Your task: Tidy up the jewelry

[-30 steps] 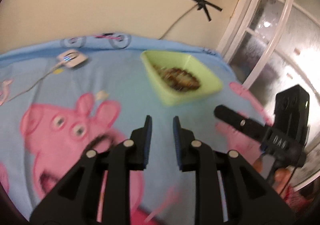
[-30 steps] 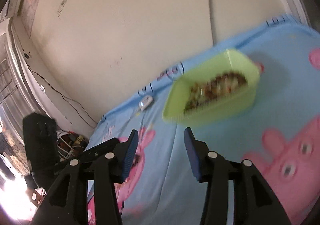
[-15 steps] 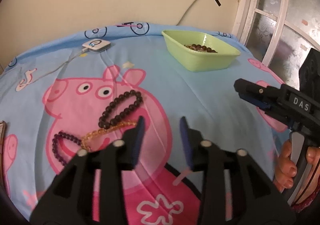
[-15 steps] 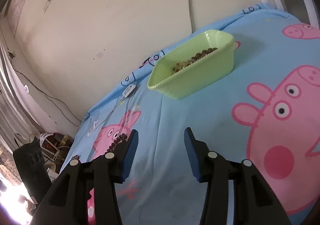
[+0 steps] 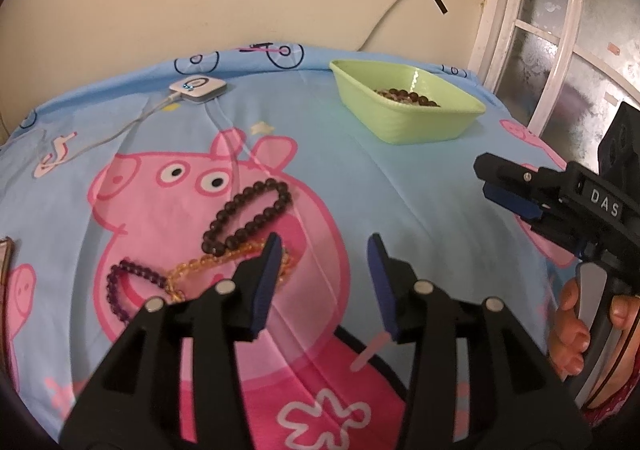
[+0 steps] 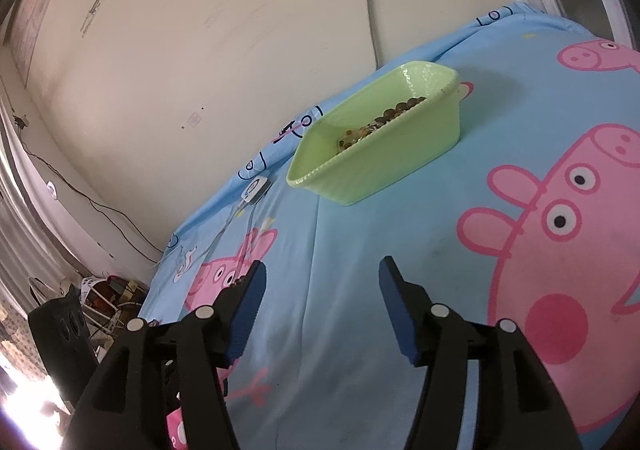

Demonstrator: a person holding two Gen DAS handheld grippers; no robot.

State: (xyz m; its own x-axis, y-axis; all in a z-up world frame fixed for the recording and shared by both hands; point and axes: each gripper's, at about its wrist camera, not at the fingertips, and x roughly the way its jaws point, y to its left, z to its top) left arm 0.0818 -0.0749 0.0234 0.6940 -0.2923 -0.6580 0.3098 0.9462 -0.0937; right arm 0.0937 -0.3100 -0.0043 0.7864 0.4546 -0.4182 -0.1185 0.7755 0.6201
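Observation:
A dark bead bracelet (image 5: 248,215), an amber bead bracelet (image 5: 208,264) and a purple bead bracelet (image 5: 124,286) lie together on the pink pig print. My left gripper (image 5: 323,250) is open and empty, just right of them above the sheet. A green tray (image 5: 408,106) at the back holds several bead pieces; it also shows in the right wrist view (image 6: 376,146). My right gripper (image 6: 322,270) is open and empty above the sheet, and shows at the right of the left wrist view (image 5: 504,182).
A blue cartoon-print sheet (image 5: 420,210) covers the table. A small white device (image 5: 197,89) with a cable lies at the back left. A wall stands behind, a glass door (image 5: 568,30) at the right. Clutter sits on the floor beyond the left edge (image 6: 108,290).
My left gripper drew back from the green tray toward the loose bracelets and opened wider. My right gripper backed away from the tray and stayed open.

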